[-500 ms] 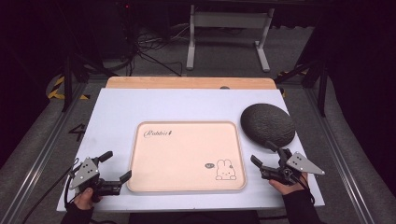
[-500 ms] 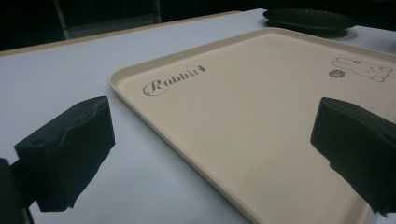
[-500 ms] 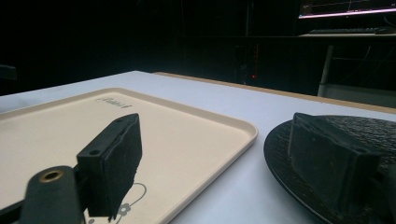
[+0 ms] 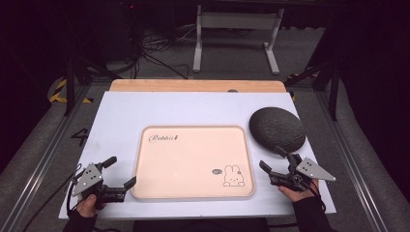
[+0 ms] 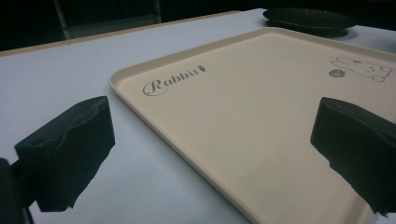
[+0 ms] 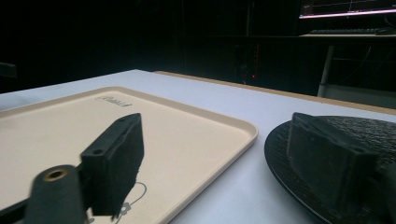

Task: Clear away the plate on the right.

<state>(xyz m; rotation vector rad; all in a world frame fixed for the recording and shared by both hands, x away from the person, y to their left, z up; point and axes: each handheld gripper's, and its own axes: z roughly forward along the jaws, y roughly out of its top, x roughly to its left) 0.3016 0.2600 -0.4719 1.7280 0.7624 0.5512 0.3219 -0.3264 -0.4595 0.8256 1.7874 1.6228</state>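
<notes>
A beige tray (image 4: pixel 193 164) with "Rabbit" lettering and a rabbit drawing lies flat in the middle of the white table (image 4: pixel 125 111). A dark textured plate (image 4: pixel 276 128) sits just right of it. My left gripper (image 4: pixel 120 172) rests at the tray's near left corner, open and holding nothing; in the left gripper view one jaw is over the table and the other over the tray (image 5: pixel 261 107). My right gripper (image 4: pixel 272 159) stands open at the tray's near right corner, its jaws spanning the tray (image 6: pixel 187 135) edge and the plate (image 6: pixel 369 135) rim.
A wooden strip (image 4: pixel 198 85) runs along the table's far edge. Beyond it stand a metal frame (image 4: pixel 237 34) and cables on a dark floor. Aluminium rails border the table on both sides.
</notes>
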